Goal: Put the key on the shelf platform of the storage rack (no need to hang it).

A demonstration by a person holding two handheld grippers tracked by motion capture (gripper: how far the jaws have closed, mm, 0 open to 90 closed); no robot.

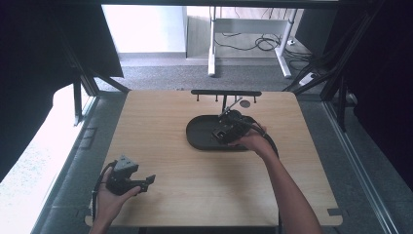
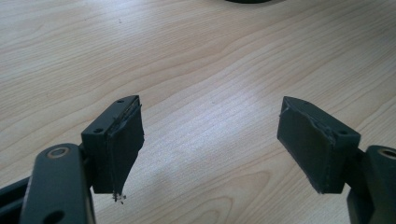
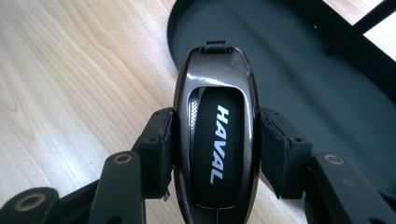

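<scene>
Glossy car key [image 3: 215, 135] sits clamped in the right gripper [image 3: 215, 154] jaws over the tray [image 3: 299, 93] rim; left gripper [image 2: 210, 149] jaws gape.

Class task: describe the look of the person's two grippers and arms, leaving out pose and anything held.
Both the left gripper and the right gripper are black, each with two blocky, flat-faced jaws on arms with round rivets. The left carries a grey three-cornered plate; black cables trail from both. The forearms are bare, with no sleeves in sight.
</scene>
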